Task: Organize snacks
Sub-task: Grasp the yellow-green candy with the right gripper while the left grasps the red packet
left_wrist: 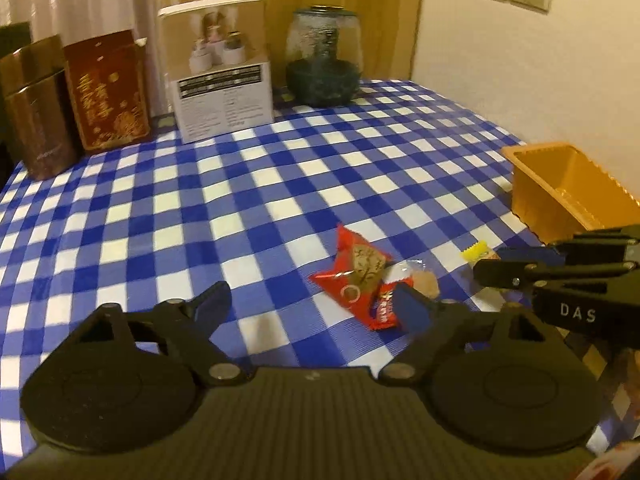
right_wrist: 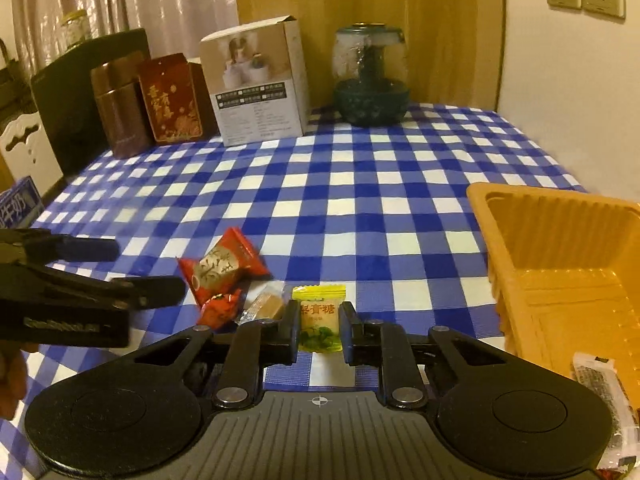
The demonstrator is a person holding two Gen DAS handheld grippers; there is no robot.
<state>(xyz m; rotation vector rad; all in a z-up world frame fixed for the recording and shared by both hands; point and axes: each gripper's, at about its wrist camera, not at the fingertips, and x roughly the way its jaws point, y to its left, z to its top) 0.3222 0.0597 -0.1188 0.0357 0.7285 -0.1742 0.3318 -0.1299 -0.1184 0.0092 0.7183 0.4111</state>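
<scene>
My right gripper (right_wrist: 321, 332) is shut on a yellow-green wrapped candy (right_wrist: 320, 320), just above the blue checked tablecloth (right_wrist: 360, 200). In the left wrist view the same candy (left_wrist: 476, 250) pokes out of the right gripper (left_wrist: 490, 262). Left of it lie a large red snack packet (right_wrist: 224, 266), a small red packet (right_wrist: 218, 310) and a clear-wrapped brown candy (right_wrist: 266, 306). My left gripper (left_wrist: 312, 308) hangs open over the cloth, with the large red packet (left_wrist: 356, 268) just beyond its right finger (left_wrist: 412, 308). An orange plastic tray (right_wrist: 516, 240) stands to the right.
Along the back stand a brown tin (left_wrist: 36, 112), a red box (left_wrist: 108, 92), a white carton (left_wrist: 224, 72) and a glass jar (left_wrist: 324, 56). A dark wrapped snack (right_wrist: 600, 384) lies at the near right beside the tray. A blue carton (right_wrist: 20, 200) sits off the table's left edge.
</scene>
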